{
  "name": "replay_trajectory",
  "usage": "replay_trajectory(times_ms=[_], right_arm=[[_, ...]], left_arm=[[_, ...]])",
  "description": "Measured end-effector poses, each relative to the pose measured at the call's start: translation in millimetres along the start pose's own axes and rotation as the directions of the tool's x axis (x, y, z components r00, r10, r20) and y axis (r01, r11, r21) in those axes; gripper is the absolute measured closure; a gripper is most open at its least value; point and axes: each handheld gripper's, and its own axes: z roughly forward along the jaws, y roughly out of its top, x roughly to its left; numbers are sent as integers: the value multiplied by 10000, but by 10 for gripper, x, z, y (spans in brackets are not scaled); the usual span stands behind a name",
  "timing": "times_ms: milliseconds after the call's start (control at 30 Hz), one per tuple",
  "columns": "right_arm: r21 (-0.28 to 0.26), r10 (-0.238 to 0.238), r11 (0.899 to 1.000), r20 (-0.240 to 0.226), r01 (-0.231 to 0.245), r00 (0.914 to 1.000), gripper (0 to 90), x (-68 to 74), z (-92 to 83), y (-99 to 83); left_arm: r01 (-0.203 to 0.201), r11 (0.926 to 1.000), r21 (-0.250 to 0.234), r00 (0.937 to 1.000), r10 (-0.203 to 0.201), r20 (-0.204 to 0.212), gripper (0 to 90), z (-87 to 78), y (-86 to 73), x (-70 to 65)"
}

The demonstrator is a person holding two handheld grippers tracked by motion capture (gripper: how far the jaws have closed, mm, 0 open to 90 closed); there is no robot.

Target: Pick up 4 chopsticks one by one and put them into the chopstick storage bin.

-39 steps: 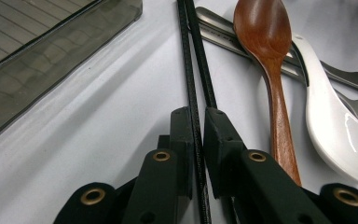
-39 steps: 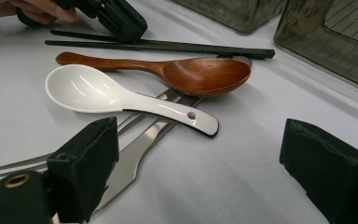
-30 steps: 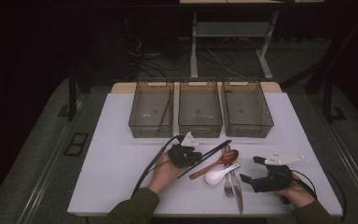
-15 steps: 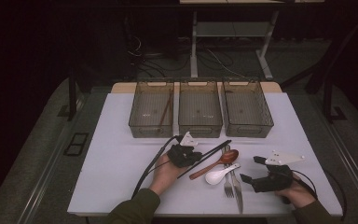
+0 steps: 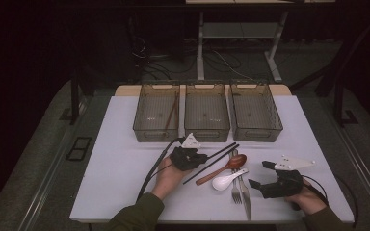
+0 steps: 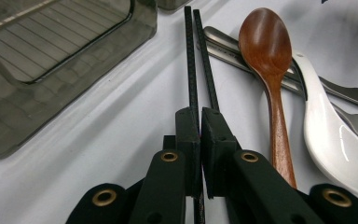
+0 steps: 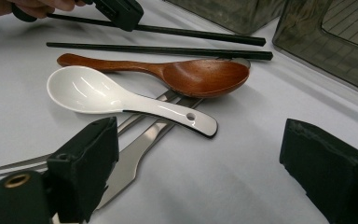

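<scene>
My left gripper (image 5: 201, 156) (image 6: 199, 116) is shut on one black chopstick (image 6: 191, 65) (image 7: 191, 31) near the middle of the table and holds it just above the surface. The second black chopstick (image 6: 207, 74) (image 7: 168, 49) lies on the table right beside it. A wooden spoon (image 5: 224, 167) (image 7: 200, 77), a white ceramic spoon (image 5: 225, 180) (image 7: 102, 93), a fork (image 5: 235, 188) and a knife (image 5: 245, 195) lie together to the right. Further right my right gripper (image 5: 261, 174) (image 7: 200, 144) rests open near the front edge, nothing between its jaws, pointing at the cutlery.
Three clear grey bins (image 5: 156, 131) (image 5: 207, 130) (image 5: 257, 131) stand in a row at the back of the white table (image 5: 120, 173). The left bin holds brown chopsticks (image 5: 171, 113). The left gripper's cable (image 5: 151, 175) runs toward the front edge.
</scene>
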Motion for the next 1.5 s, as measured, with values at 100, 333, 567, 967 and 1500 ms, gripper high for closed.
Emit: replay_trajectory(times_ms=[100, 333, 567, 967, 1500], right_arm=[[7, 6, 10000, 2, -6, 10000, 115, -2, 0, -1], [17, -21, 10000, 81, 21, 10000, 115, 8, 11, 4], [-112, -30, 9999, 82, 31, 10000, 115, 17, 22, 13], [-38, -95, 9999, 74, 95, 9999, 115, 16, 37, 10], [-20, -136, 9999, 92, 136, 9999, 115, 13, 33, 8]], left_arm=[[-48, 10000, 0, 9999, 48, 141, 854, -34, 7, 7], [-139, 9999, 13, 9988, 139, 473, 854, -115, 20, -12], [-265, 9996, -31, 9977, 266, 616, 854, -221, 34, -32], [-436, 9987, -261, 9957, 456, 806, 854, -411, 36, -30], [-111, 9995, -307, 9957, 138, 918, 853, -650, 33, 115]])
